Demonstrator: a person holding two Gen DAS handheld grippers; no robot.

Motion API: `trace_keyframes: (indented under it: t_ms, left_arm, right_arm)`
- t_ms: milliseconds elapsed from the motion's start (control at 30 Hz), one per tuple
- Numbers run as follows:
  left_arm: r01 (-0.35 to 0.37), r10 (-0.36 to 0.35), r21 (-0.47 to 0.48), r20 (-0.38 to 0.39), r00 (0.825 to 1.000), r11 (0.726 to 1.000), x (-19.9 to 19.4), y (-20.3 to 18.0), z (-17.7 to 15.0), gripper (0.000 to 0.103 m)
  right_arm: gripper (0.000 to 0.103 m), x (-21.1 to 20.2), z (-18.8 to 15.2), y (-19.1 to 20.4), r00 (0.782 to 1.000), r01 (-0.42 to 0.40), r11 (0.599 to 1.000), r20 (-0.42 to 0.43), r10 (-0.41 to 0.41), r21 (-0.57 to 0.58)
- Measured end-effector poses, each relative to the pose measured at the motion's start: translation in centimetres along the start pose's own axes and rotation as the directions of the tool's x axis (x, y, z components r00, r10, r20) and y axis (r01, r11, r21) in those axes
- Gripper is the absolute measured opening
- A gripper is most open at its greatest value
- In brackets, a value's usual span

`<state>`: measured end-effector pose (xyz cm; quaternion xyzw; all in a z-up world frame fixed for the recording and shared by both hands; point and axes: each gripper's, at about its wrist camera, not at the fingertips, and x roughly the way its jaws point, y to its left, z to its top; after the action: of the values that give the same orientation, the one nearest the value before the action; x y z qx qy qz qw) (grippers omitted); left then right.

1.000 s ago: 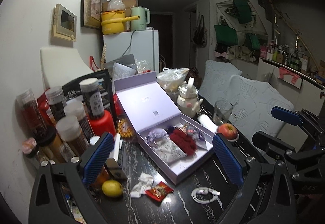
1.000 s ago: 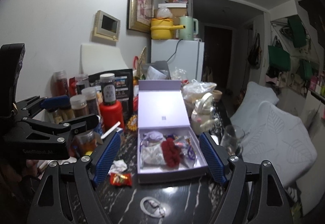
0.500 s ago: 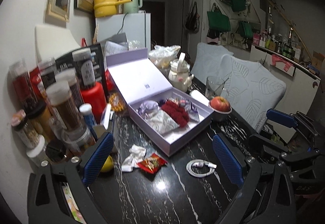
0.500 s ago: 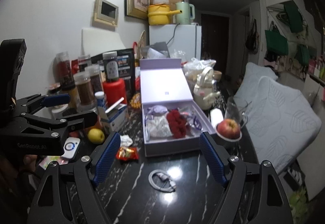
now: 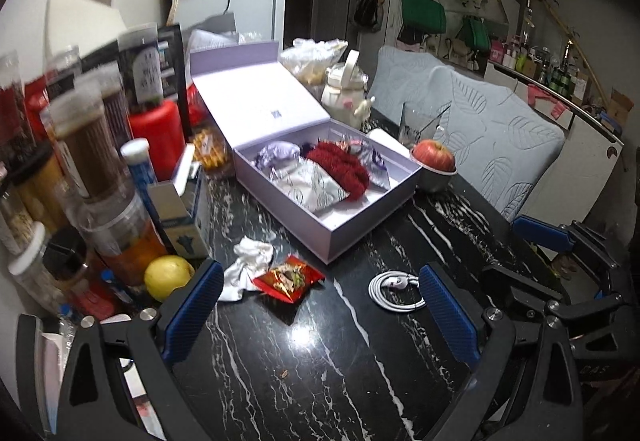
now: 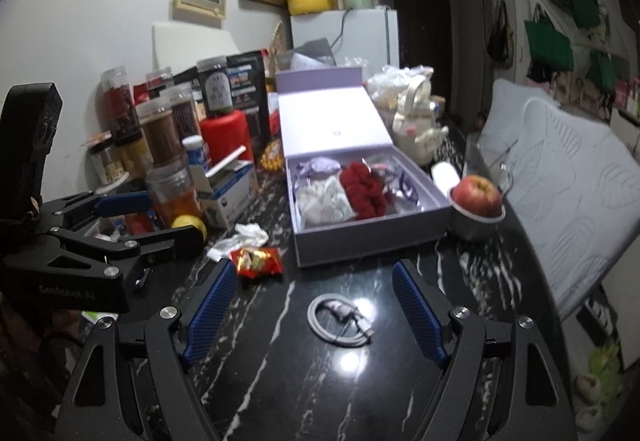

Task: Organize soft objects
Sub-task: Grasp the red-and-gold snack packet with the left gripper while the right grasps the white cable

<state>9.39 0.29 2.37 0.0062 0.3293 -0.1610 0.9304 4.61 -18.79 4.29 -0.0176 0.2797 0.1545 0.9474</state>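
Note:
An open lilac box [image 5: 372,215] [image 6: 360,241] stands on the black marble table. Inside lie a fuzzy red soft thing [image 5: 340,165] [image 6: 364,189], a pale patterned cloth [image 5: 312,187] [image 6: 322,201] and a lilac pouch [image 5: 278,153] [image 6: 318,165]. A crumpled white tissue [image 5: 248,261] [image 6: 244,235] and a red snack packet [image 5: 288,279] [image 6: 258,261] lie on the table in front of the box. My left gripper [image 5: 318,315] is open and empty, near the packet. My right gripper [image 6: 312,315] is open and empty, above a coiled white cable [image 6: 340,321] [image 5: 394,289].
Jars and a red canister [image 5: 156,133] crowd the left side, with a carton [image 5: 184,209] and a lemon [image 5: 166,275]. An apple in a metal bowl [image 6: 476,201], a glass [image 5: 420,121] and a white teapot [image 6: 416,133] stand right of the box. Cushioned chairs [image 6: 568,201] line the right edge.
Both grippers have drawn back and lower from the box, so more of the front table shows, with the cable, packet and tissue closer. Both stay open. No object has moved.

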Motion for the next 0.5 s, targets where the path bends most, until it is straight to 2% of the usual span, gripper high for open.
trace_keyframes:
  t_ms: [367,500]
  left_arm:
    - [-0.018,0.017,-0.003,-0.091,0.996,1.0,6.6,1.3,-1.0,0.099]
    - [-0.025,0.026,0.01,-0.118,0.993,1.0,9.2,2.0,-0.8,0.091]
  right_arm:
    - [0.081,3.4,-2.8,-1.8,0.995,0.013,0.999,-0.096,-0.008,0.049]
    - [0.081,4.1,-3.3,-2.4,0.993,0.022,0.998,-0.117,-0.016,0.054]
